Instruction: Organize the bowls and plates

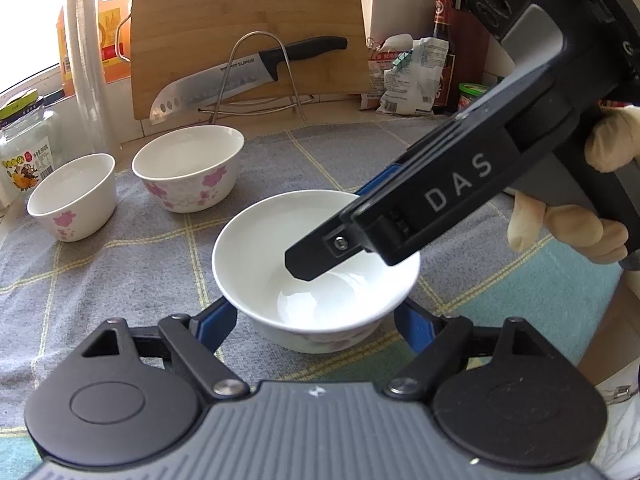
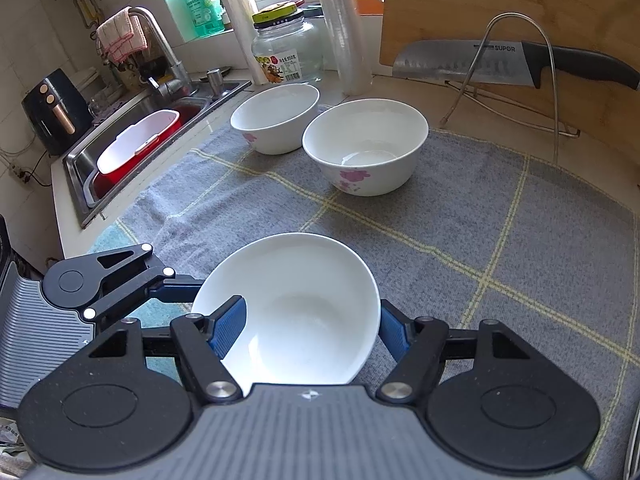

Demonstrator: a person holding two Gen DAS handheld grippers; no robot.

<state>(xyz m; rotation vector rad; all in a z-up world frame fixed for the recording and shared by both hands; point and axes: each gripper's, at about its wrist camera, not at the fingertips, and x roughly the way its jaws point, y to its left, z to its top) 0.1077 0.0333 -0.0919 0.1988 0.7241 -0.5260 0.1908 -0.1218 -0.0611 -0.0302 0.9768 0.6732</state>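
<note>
Cloth-borne bowl (image 1: 316,276) between left gripper (image 1: 316,320)

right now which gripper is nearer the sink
Left. The left gripper grips the white bowl from the side facing the sink. The right gripper reaches into that bowl from the side away from the sink.

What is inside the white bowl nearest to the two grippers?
Inside the white ceramic bowl there is no food, only one blue-padded finger of the right gripper, reaching over the rim. The finger covers part of the inner wall; the bowl's bottom looks bare.
</note>
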